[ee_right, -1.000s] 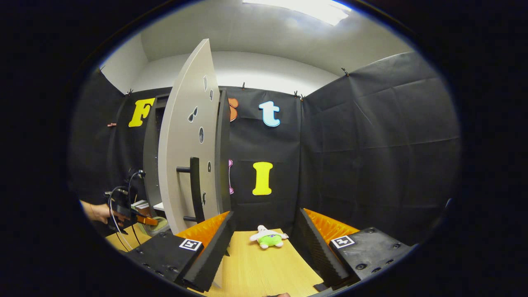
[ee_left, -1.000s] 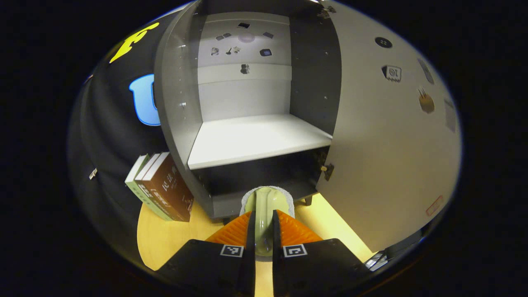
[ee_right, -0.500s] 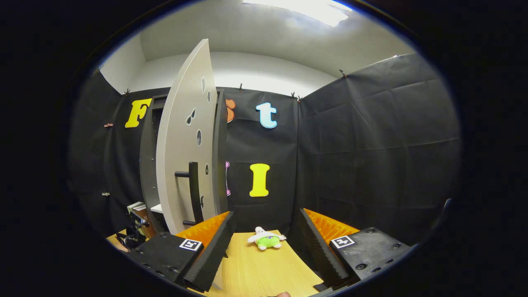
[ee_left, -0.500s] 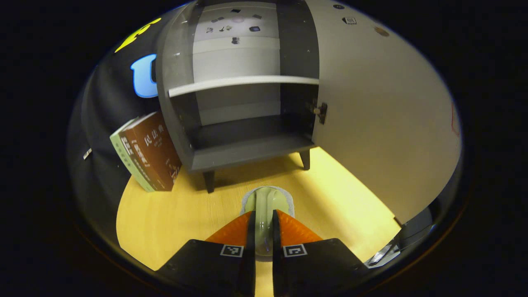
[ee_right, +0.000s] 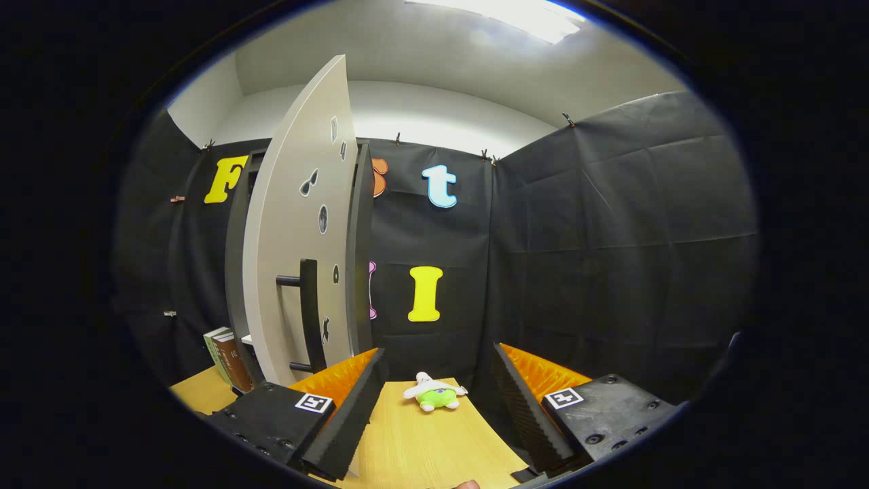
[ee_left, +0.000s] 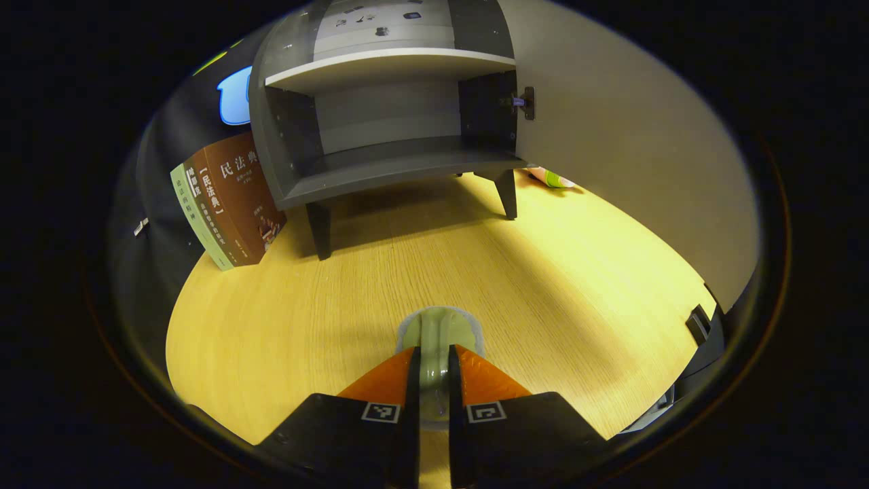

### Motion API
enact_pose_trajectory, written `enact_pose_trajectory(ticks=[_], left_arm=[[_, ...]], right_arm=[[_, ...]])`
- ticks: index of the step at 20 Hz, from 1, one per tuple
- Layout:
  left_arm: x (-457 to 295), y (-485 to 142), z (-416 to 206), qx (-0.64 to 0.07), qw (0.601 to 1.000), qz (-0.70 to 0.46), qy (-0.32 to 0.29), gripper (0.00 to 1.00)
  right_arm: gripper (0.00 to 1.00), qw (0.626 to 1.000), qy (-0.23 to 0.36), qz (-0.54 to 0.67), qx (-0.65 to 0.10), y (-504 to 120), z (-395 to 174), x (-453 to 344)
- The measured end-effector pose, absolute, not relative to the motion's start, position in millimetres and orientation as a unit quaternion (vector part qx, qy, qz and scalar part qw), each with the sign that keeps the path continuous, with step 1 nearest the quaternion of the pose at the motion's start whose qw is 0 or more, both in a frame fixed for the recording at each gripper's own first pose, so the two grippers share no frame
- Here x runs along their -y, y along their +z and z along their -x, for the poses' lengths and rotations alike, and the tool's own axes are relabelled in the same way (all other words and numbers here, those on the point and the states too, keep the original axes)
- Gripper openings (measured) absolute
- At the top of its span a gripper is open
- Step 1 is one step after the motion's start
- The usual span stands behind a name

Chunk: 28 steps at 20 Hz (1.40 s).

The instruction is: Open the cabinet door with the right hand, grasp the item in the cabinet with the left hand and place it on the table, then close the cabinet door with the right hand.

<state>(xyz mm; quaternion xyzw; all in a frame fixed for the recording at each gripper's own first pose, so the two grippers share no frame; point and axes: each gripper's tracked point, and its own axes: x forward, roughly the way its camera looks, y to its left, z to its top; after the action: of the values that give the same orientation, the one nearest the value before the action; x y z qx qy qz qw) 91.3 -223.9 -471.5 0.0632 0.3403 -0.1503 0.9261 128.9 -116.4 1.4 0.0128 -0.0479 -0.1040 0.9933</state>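
Observation:
My left gripper [ee_left: 434, 354] is shut on a pale green, translucent item [ee_left: 440, 327] with a whitish rim. It holds the item low over the wooden table [ee_left: 380, 272], in front of the cabinet; whether the item touches the table I cannot tell. The dark cabinet [ee_left: 380, 163] stands on short legs with its grey door [ee_left: 624, 156] swung wide open, and its lower compartment and white shelf [ee_left: 387, 61] are bare. In the right gripper view the door [ee_right: 299, 224] shows its outer face with a black bar handle [ee_right: 309, 312]. My right gripper [ee_right: 438, 370] is open, right of the handle and apart from it.
Several books [ee_left: 224, 197] lean against the booth wall left of the cabinet. A small green and white plush toy [ee_right: 432, 395] lies on the table [ee_right: 421, 448] near the back wall, right of the door. Black cloth walls close in the back and right.
My left gripper has drawn back from the cabinet and dropped towards the tabletop with the item in it. The right gripper has hardly moved. The hand seen at the left of the right gripper view is gone.

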Motion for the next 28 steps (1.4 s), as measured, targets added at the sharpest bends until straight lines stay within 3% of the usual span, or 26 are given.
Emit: enact_pose_trajectory(ticks=[5, 8, 11, 12, 17, 28], left_arm=[[229, -479, -99, -0.336, 0.928, -0.069, -0.145, 0.23], [231, -471, -102, -0.322, 0.933, -0.071, -0.144, 0.29], [236, -460, -98, -0.311, 0.936, -0.063, -0.153, 0.86], [233, -456, -97, -0.307, 0.938, -0.066, -0.15, 0.96], [231, -414, -88, -0.272, 0.949, -0.05, -0.149, 0.97], [185, -205, -63, -0.101, 0.986, -0.003, -0.134, 0.97]], right_arm=[[0.97, 0.994, -0.098, -0.011, 0.036, -4, -131, 115], [0.97, 0.995, -0.096, -0.013, 0.037, -4, -131, 115], [0.97, 0.995, -0.093, -0.01, 0.038, -4, -134, 114], [0.97, 0.995, -0.092, -0.01, 0.037, -4, -133, 114], [0.98, 0.995, -0.08, -0.035, 0.039, -1, -137, 105], [0.97, 0.996, -0.058, -0.057, 0.037, 3, -144, 87]])
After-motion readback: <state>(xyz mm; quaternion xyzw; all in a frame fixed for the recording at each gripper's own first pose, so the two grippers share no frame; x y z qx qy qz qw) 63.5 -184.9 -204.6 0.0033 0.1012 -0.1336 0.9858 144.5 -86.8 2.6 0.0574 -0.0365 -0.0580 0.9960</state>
